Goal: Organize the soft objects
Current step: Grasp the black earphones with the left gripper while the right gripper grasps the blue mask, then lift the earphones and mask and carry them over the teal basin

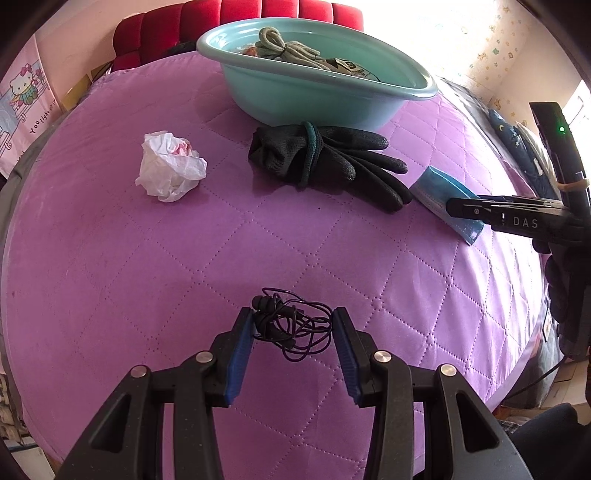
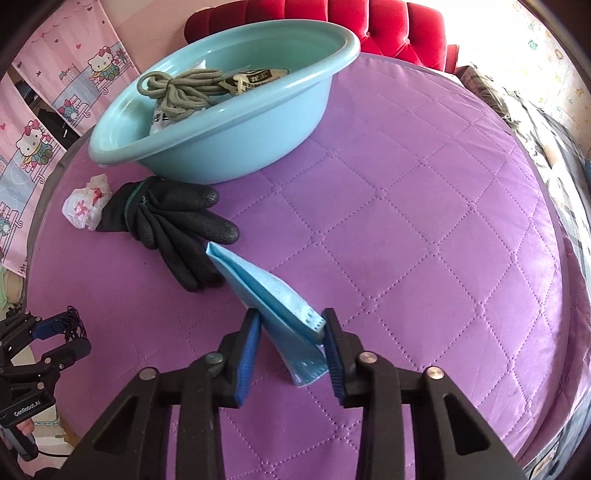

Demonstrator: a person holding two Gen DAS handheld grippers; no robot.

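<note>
A tangle of black earphones [image 1: 291,325] hangs between the blue pads of my left gripper [image 1: 292,321], which is shut on it just above the purple quilt [image 1: 147,277]. My right gripper [image 2: 290,325] is shut on a blue face mask [image 2: 273,295], which buckles up between the pads. From the left wrist view the right gripper [image 1: 448,208] sits on the mask [image 1: 439,188] at the right. Bundled black gloves [image 1: 332,162] lie beside the mask. Further left is a crumpled white plastic bag [image 1: 170,166]. The teal basin [image 1: 303,99] behind them holds a coiled grey rope [image 1: 280,48].
A red padded headboard [image 2: 388,26] stands behind the basin [image 2: 240,129]. Pink cartoon curtains [image 2: 44,122] hang at the left. The quilt's right half [image 2: 424,221] is bare. Dark bedding and clutter [image 2: 535,122] lie past the quilt's right edge.
</note>
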